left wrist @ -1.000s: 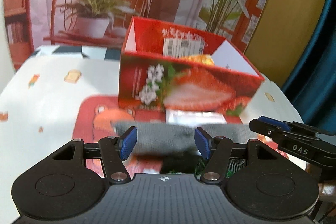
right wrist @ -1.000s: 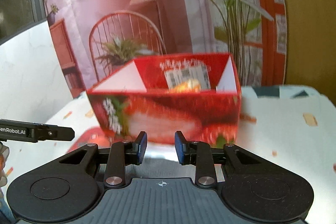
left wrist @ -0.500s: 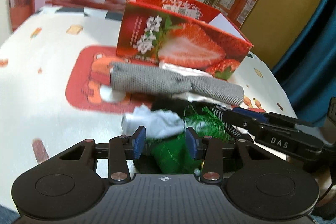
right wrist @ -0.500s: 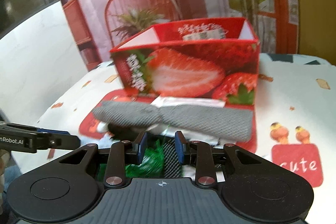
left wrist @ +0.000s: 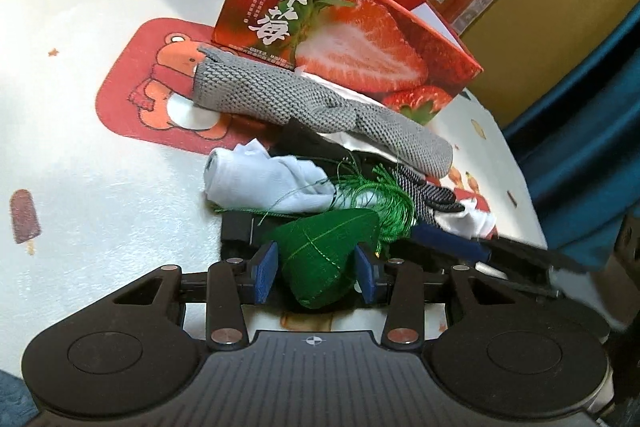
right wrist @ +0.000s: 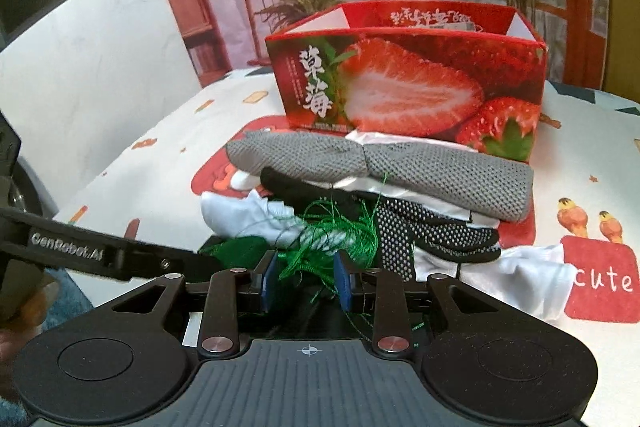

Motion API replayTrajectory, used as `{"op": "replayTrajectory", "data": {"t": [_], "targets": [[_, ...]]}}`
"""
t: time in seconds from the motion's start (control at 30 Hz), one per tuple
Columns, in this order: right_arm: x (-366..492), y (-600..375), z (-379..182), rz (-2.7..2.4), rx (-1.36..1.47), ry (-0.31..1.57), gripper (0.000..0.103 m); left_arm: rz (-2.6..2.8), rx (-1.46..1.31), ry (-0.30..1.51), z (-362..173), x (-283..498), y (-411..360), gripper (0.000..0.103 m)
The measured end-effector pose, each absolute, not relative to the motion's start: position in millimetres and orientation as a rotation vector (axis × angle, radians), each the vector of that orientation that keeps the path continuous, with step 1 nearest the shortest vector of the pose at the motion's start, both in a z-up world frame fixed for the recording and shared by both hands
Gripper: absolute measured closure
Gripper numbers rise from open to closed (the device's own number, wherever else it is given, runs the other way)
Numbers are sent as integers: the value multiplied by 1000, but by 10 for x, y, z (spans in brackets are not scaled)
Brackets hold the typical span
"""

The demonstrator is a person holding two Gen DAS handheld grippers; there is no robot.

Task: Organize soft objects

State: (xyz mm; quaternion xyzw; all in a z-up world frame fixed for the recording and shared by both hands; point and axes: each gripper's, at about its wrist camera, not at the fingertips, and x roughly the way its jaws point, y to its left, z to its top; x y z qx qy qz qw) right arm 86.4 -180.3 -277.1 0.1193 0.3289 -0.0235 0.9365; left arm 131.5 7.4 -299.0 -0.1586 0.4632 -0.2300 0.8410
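Note:
A heap of soft things lies on the table in front of a red strawberry box (left wrist: 352, 27) (right wrist: 408, 83): a grey knit cloth (left wrist: 320, 111) (right wrist: 400, 171), a white sock (left wrist: 264, 183) (right wrist: 240, 215), a dotted black glove (right wrist: 432, 231), and a green pouch (left wrist: 326, 255) with a green tassel (left wrist: 384, 195) (right wrist: 332, 239). My left gripper (left wrist: 316, 273) is open, its blue pads on either side of the green pouch. My right gripper (right wrist: 306, 277) is open with its pads around the tassel threads.
The table has a white cloth with cartoon prints and a red bear patch (left wrist: 152, 87). A white cloth (right wrist: 532, 279) lies right of the heap near a "cute" patch (right wrist: 600, 279). The right gripper's arm (left wrist: 500, 259) sits at the heap's right. A blue curtain (left wrist: 592, 107) hangs at right.
Both grippers came down from box height to the heap of soft things. The left pads now flank the green pouch; the right pads reach the tassel.

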Motion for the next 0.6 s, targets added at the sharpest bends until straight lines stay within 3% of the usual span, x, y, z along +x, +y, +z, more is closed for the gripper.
{"op": "replayTrajectory", "data": {"t": [0.6], "targets": [[903,-1835,-2887,-43,240,743,71,-517,-288,950,-2944,1521,-206,59]]}}
